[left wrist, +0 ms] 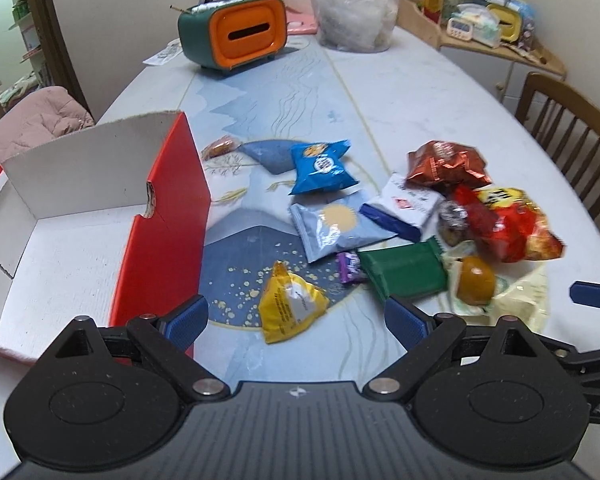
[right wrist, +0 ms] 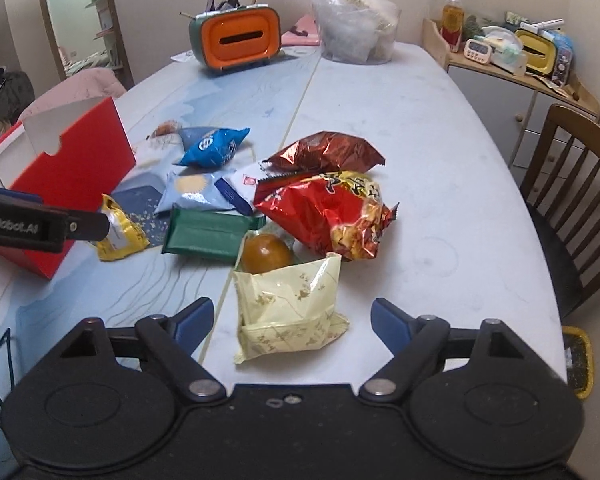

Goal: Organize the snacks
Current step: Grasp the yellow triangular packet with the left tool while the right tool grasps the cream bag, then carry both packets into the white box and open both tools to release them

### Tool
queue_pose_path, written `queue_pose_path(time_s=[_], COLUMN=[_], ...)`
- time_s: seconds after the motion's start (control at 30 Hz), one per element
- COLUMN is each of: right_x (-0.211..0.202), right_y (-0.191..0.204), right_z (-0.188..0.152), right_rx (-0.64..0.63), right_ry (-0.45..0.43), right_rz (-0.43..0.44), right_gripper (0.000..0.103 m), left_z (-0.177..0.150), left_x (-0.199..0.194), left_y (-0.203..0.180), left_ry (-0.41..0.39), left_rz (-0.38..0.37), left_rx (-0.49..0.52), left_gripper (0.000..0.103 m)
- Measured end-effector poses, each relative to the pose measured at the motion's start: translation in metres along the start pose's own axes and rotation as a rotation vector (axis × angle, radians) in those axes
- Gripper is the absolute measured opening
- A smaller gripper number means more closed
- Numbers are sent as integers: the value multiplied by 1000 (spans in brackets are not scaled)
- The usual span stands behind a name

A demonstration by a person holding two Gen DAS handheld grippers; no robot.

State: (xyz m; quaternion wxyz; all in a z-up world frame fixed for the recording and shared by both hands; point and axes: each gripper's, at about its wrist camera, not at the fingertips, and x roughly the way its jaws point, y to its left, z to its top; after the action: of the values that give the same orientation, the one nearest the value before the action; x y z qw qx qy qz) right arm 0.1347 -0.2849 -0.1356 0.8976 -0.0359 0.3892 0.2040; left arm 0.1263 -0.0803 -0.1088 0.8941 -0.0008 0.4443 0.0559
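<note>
Loosely heaped mid-frame on the table (left wrist: 440, 92), the snacks are crinkly packets: a blue bag (left wrist: 322, 166), a pale-blue pack (left wrist: 334, 226), a green bar (left wrist: 404, 272), a yellow pouch (left wrist: 290, 306), a red bag (right wrist: 328, 212), a copper foil bag (right wrist: 326, 152) and a cream pack (right wrist: 288, 312). At left stands a red box (left wrist: 168, 216), white inside. Both the left claw (left wrist: 296, 318) and the right claw (right wrist: 292, 318) are spread wide, pinching nothing; the yellow pouch lies before the left, the cream pack before the right.
</note>
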Motion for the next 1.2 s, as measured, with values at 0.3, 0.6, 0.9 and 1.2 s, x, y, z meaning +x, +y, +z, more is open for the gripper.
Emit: queue_pose_path(time_s=[0.3,0.6,0.9,1.2], right_x=[28,31,32,32], right_y=[-4,-3,-1,0], right_z=[-2,-3,-5,-5], right_rx=[-39,-66,-95,-91], right_ry=[44,47,47,48], right_rz=[33,41,40,31], right_gripper=[87,85,74,58], left_z=[6,0,3,2], left_x=[20,33,53,62], left_y=[-9,-13,-1,7], left_ry=[-17,24,78,122], left_rz=[70,55,30,-8], left_rx=[58,23,-66,-120], left_gripper=[96,86,76,48])
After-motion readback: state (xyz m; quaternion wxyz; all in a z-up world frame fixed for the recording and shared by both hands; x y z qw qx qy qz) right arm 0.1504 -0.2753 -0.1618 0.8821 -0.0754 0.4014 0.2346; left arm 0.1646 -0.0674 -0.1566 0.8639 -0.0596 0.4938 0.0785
